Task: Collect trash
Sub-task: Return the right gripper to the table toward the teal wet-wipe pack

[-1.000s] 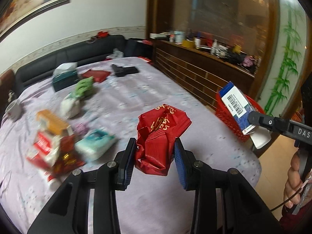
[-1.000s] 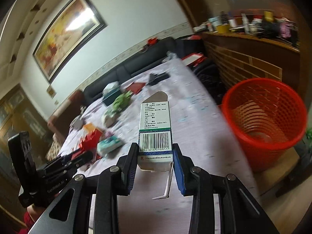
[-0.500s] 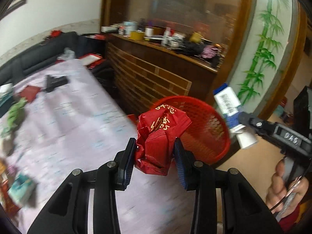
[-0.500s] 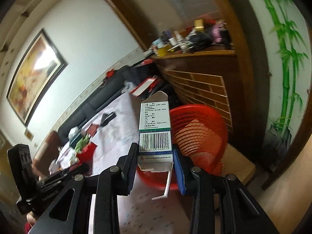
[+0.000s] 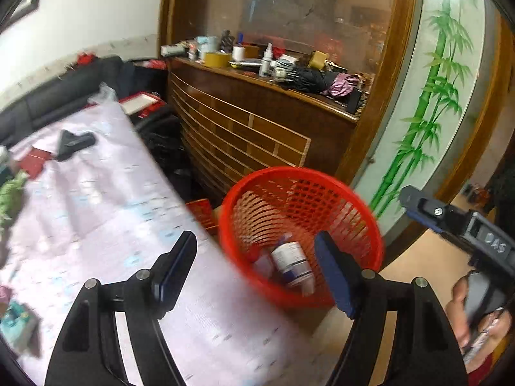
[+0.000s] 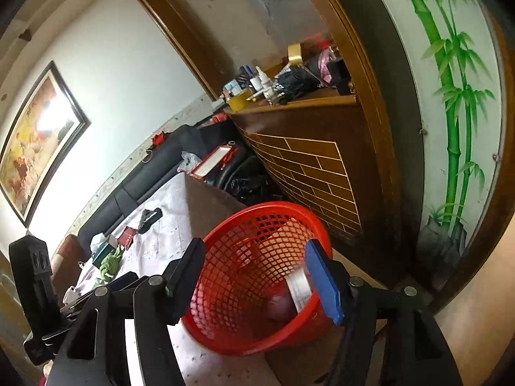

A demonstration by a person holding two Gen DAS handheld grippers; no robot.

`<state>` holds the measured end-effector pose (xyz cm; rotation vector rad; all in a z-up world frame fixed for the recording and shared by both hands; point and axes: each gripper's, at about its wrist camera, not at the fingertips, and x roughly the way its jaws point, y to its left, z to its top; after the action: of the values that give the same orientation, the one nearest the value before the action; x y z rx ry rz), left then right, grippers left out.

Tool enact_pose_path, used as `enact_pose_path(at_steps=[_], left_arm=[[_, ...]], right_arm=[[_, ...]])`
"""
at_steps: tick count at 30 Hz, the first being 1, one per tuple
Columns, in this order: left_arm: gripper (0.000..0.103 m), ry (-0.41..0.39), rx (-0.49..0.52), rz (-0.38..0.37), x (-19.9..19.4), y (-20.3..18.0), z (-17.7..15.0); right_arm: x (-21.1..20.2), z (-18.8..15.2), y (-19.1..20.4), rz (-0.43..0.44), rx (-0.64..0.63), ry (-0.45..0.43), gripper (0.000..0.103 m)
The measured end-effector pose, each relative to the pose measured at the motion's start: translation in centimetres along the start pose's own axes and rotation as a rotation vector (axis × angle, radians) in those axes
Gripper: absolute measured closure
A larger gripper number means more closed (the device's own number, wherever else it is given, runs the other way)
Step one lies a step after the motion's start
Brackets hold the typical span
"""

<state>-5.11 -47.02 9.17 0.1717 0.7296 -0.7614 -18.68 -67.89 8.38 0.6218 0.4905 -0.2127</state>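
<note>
Left wrist: red basket (image 5: 244,193) beside the cloth-covered table (image 5: 96,206), both tongs apart, empty.

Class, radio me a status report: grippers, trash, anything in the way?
Left gripper and right gripper: jaws just opened, empty. White barcode carton lying in red mesh plastic basket. Nothing in the way.

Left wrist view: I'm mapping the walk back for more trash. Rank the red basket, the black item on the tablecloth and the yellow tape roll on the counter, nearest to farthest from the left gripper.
1. Red basket, just beyond the left gripper, right of the table.
2. Black item, far up the tablecloth, left.
3. Yellow tape roll, on the counter behind.
</note>
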Motion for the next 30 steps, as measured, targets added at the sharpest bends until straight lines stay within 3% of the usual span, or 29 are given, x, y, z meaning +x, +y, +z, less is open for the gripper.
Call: enact_pose_path(at_steps=[5, 9, 16, 21, 30], left_arm=[[0.029, -0.043, 0.027, 0.084, -4.2, 2.0, -3.7], [0.029, -0.036, -0.01, 0.148, -7.5, 5.3, -7.7], [0.028, -0.051, -0.048, 0.273, -12.8, 9.5, -13.2], [0.028, -0.068, -0.116, 0.3, -16.0, 12.2, -15.6], [0.028, -0.113, -0.202, 0.349, -20.2, 15.1, -18.2]], right_arm=[[-0.4, -3.8, 5.3, 0.029, -0.125, 0.028, 0.033], [0.8, -6.9, 9.3, 0.028, -0.223, 0.075, 0.032], [2.4, -12.5, 16.6, 0.11, -0.365, 0.174, 0.032], [2.4, -15.3, 20.7, 0.149, -0.453, 0.221, 0.032], [2.0, -17.5, 24.1, 0.165, -0.521, 0.253, 0.032]])
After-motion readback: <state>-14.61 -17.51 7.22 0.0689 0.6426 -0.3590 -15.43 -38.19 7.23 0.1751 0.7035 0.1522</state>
